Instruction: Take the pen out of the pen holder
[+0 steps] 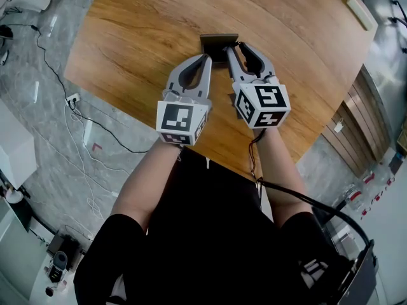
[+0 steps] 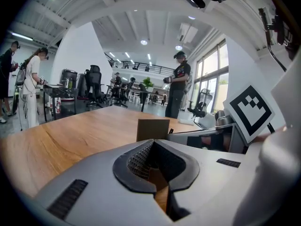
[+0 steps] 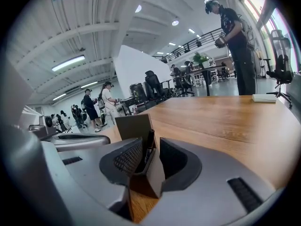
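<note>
Right gripper [image 1: 236,49] part open, jaws straddling holder [image 3: 134,125] and pen [image 3: 149,144]; left gripper [image 1: 206,59] closed, empty, just beside; table [image 1: 127,30] edges well off.

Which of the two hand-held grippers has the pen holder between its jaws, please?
The right hand-held gripper: its jaws straddle the pen holder wall and pen; the left hand-held gripper is shut, empty.

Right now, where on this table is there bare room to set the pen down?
Bare wood runs left of the pen holder to the table edge, and right of it up to the white block. Crowded only mid-table, where the left gripper and right gripper sit at the holder.
</note>
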{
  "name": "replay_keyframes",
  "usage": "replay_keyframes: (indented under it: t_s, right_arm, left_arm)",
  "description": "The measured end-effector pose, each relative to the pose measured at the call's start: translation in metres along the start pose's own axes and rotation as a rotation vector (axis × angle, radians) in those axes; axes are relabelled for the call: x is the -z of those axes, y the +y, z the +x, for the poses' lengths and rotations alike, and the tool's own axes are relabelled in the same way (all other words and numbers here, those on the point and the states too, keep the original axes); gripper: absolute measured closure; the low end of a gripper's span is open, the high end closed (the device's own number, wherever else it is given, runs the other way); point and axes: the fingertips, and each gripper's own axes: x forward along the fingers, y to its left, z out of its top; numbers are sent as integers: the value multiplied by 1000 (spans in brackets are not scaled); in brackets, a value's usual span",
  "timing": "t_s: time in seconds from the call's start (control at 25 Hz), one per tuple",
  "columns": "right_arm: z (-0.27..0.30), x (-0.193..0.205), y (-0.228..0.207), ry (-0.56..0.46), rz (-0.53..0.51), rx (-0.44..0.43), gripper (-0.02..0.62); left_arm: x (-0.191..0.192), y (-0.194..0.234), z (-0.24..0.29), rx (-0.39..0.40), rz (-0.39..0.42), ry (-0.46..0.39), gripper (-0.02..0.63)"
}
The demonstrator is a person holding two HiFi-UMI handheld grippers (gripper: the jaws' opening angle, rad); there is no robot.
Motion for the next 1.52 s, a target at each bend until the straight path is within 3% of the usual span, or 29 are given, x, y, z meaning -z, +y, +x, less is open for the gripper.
replay_keyframes:
  t_s: [1.04,1.52]
  right_arm:
    - [-31,-19,13,-95,-66,21,552]
    - [-103,-90,53,-194,-128,17,552]
  left_arm:
    - [-2,-2,-7,-4,-1,-12,606]
    - [-63,-35,-50,-4,39,-66,605]
